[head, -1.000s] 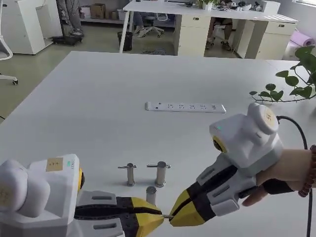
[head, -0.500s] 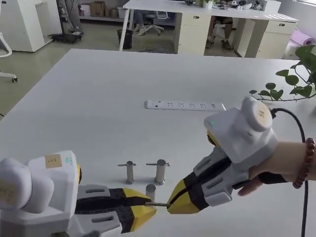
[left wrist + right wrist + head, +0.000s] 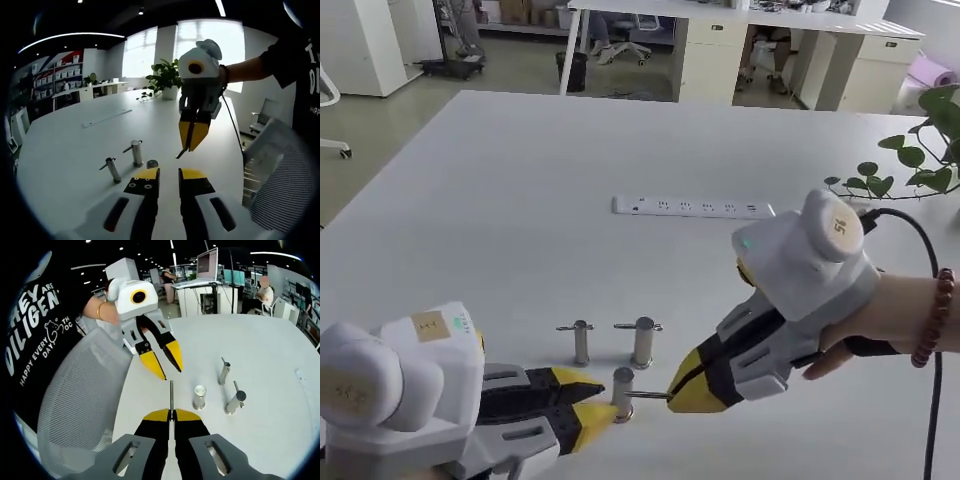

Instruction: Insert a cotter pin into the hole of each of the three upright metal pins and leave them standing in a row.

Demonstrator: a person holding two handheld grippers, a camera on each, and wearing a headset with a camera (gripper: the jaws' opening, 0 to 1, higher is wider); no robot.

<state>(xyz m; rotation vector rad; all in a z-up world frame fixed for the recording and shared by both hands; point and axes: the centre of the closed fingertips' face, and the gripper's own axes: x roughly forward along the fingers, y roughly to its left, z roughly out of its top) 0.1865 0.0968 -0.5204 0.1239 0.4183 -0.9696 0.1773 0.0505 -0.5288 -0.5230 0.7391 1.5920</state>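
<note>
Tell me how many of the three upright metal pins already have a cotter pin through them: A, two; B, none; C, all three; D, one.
A: the left rear pin and the right rear pin are each pinned through near the top, while the front pin is bare, with the loose cotter pin clamped in the right tool.

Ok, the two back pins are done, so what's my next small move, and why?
Probably ease the right gripper sideways so the cotter pin it holds lines up with the front pin. In the right gripper view its tip points past that pin, not at it. The left gripper is open beside it, gripping nothing. I can't see the hole itself.
</note>
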